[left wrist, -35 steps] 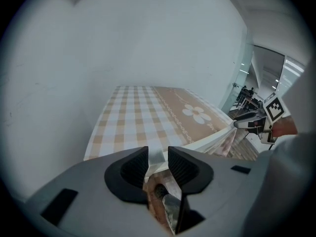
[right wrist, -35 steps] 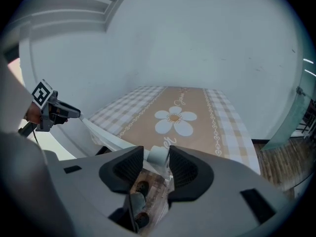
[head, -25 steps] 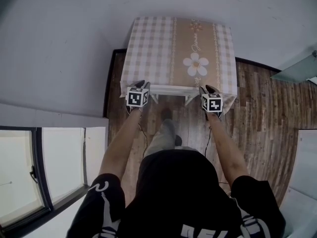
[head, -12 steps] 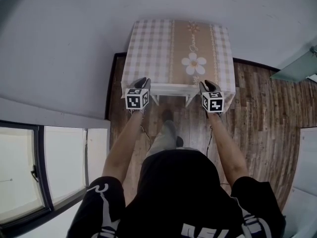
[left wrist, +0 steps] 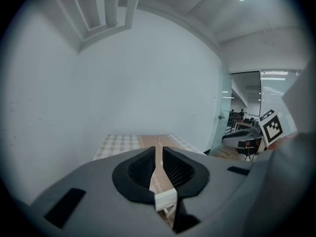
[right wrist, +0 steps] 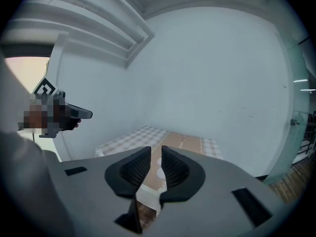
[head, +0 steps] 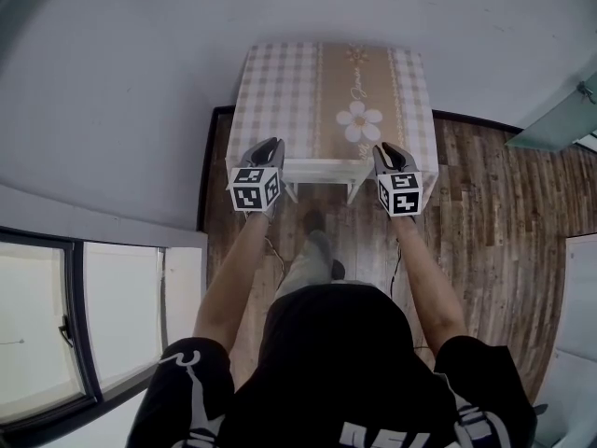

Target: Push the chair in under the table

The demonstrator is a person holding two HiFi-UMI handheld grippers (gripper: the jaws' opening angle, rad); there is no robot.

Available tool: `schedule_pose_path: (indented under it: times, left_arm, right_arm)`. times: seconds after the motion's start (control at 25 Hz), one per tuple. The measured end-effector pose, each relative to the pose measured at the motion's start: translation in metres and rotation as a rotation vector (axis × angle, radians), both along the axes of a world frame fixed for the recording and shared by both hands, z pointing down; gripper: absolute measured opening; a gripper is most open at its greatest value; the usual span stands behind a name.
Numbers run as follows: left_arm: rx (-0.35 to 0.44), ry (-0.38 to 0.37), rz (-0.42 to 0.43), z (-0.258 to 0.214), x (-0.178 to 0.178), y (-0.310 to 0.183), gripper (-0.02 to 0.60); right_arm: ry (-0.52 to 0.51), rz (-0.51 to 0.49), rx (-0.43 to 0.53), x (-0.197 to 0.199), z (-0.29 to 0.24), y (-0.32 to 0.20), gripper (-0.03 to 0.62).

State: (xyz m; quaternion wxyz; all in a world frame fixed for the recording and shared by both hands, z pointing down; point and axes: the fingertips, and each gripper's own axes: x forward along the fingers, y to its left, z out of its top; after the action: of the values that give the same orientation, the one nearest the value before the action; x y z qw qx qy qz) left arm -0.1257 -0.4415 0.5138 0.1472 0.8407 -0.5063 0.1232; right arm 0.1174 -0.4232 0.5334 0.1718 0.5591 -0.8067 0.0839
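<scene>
The table (head: 280, 91), covered in a checked cloth with a daisy print, stands against the wall on the wood floor (head: 485, 203). The white chair (head: 322, 168) is tucked under the table's near edge, with only its back rail showing. The left gripper (head: 269, 147) hangs by the table's near left corner and the right gripper (head: 387, 149) by its near right corner. Both pairs of jaws have just been closing to a narrow slit, and neither grips anything.

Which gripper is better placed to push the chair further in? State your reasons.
Neither clearly, left or right. The left gripper and right gripper hang symmetrically over the two ends of the white chair back, already at the table edge. Both jaws have just been closing, empty.
</scene>
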Motion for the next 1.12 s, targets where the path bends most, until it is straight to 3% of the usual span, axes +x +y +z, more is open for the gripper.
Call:
schedule_pose_path:
  times: [0.56, 1.12]
  left_arm:
    - [0.125, 0.016, 0.03, -0.052, 0.012, 0.018, 0.057]
    - [0.131, 0.054, 0.055, -0.046, 0.006, 0.035, 0.043]
  right_arm:
    - [-0.028, -0.019, 0.121, -0.006, -0.048, 0.015, 0.041]
    - [-0.034, -0.041, 0.136, -0.018, -0.049, 0.027, 0.014]
